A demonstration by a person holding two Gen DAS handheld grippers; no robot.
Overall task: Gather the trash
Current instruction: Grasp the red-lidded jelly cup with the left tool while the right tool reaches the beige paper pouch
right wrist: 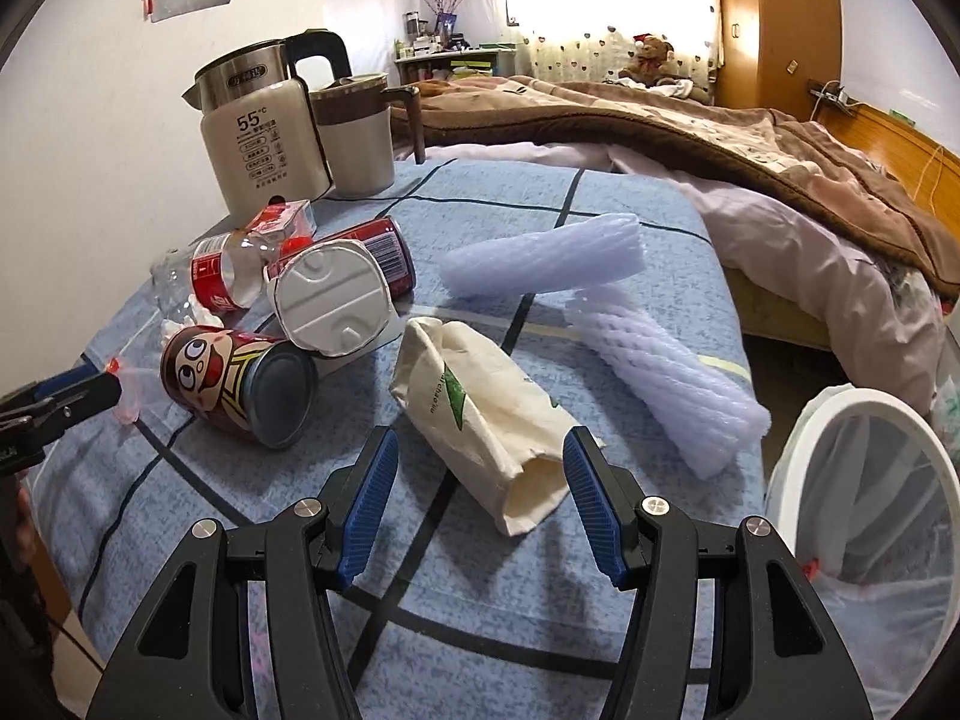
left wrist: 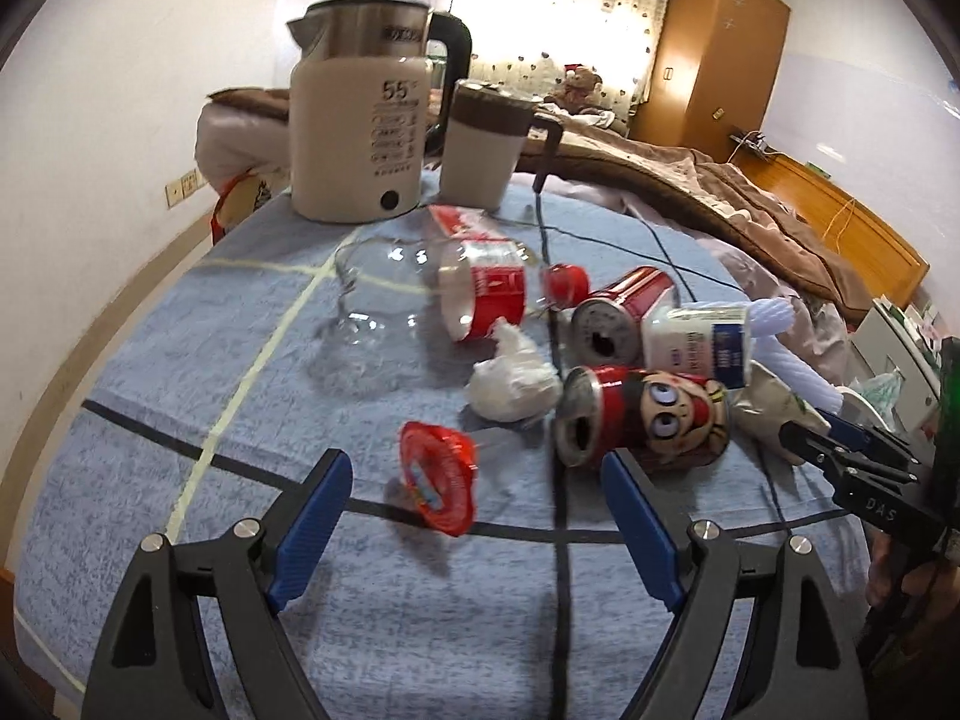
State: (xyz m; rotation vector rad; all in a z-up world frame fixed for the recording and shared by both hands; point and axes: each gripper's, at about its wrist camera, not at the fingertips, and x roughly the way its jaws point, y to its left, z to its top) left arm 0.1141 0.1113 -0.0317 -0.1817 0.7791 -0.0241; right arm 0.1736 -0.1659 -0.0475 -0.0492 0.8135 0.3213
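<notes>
Trash: paper bag (right wrist: pixel 480 414) lies flat on blue cloth (right wrist: pixel 420 600), open end toward right gripper (right wrist: pixel 480 480) | right jaws spread astride bag, pads clear | left gripper (left wrist: pixel 474 492) released (red cup lid (left wrist: pixel 438 474) between its pads, untouched) | bin (right wrist: pixel 870 480) just right.

A cream electric kettle (right wrist: pixel 264 138) with a steel top and black handle stands upright at the far left corner of the table (right wrist: pixel 420 570), which is covered in a blue checked cloth. A cream jug (right wrist: pixel 355 141) with a brown band stands just beside it. Behind the table's far edge lies a bed (right wrist: pixel 690 138) under a brown blanket, a teddy bear (right wrist: pixel 651 60) on it near the curtain. A wooden wardrobe (left wrist: pixel 717 54) stands beyond.
</notes>
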